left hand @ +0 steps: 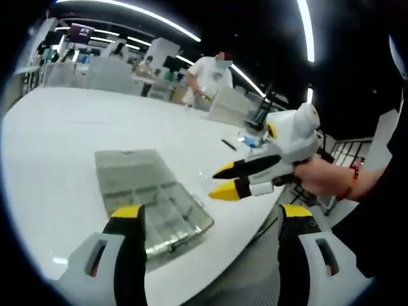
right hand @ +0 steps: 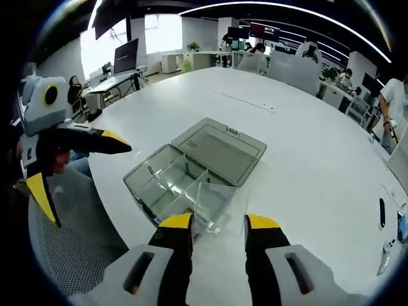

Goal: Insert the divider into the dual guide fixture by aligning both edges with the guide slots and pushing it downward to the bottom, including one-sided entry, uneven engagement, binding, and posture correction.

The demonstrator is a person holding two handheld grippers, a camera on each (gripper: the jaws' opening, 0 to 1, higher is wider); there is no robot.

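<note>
Divider (right hand: 220, 203): a clear, thin plastic panel, hard to make out, stands just in front of your right tongs (right hand: 218, 231), at the near edge of an open compartment box (right hand: 191, 175). In the right gripper view the yellow-tipped jaws sit a narrow gap apart with the panel's lower part between them; whether they truly pinch it I cannot tell, because the plastic is transparent. The panel appears to lean over the box's front corner, not seated in any slot, so insertion looks not yet begun.

The box is grey and translucent, with its lid (right hand: 220, 150) folded flat behind it and several cells showing inside. It rests on a wide white bench (right hand: 306, 159), near the edge closest to you, which keeps it within reach of both hands.

Your left tongs (left hand: 210, 220) are spread wide and hold nothing. In the left gripper view they hover above the box, probably waiting to steady it or guide the panel's free edge. A person stands well behind the bench.
</note>
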